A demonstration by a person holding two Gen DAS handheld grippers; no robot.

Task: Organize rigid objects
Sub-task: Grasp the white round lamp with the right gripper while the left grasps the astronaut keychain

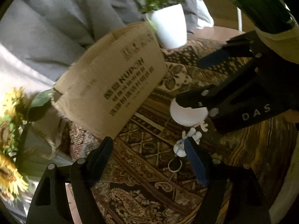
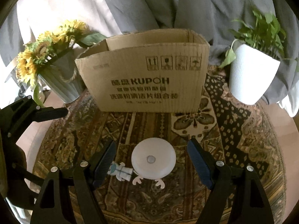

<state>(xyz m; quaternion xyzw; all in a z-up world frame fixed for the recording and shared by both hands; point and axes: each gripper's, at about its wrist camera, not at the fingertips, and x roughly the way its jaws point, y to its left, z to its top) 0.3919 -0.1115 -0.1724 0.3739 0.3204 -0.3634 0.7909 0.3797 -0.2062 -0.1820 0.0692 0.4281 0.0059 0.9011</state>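
The right tongs (image 2: 151, 165) stood wide open and empty, one blue pad on either side of the round white lamp (image 2: 153, 161), which lay flat on the patterned cloth of the surface (image 2: 243, 149), well short of the open cardboard box (image 2: 145, 78) behind it. The pads stood apart from the lamp's rim on both sides. To complete the grasp well, the tongs should probably descend until the pads meet the rim at its widest line, then close evenly, since the disc offered only a shallow curved edge to grip. The lamp had no long axis of its own; its flat face and centre button pointed up, and its two antler-shaped prongs pointed toward the camera. The small astronaut figure (image 2: 120, 171) lay on its side just beside the lamp, its long axis running left to right in the right wrist view, with its helmet toward the left pad. The left tongs (image 1: 149, 160) were also open and held nothing; in the left wrist view the figure (image 1: 184, 143) lay beside their right-hand pad, with a key ring (image 1: 175, 165) attached. The sunflower vase (image 2: 61, 82) and potted plant (image 2: 250, 74) flanked the box.
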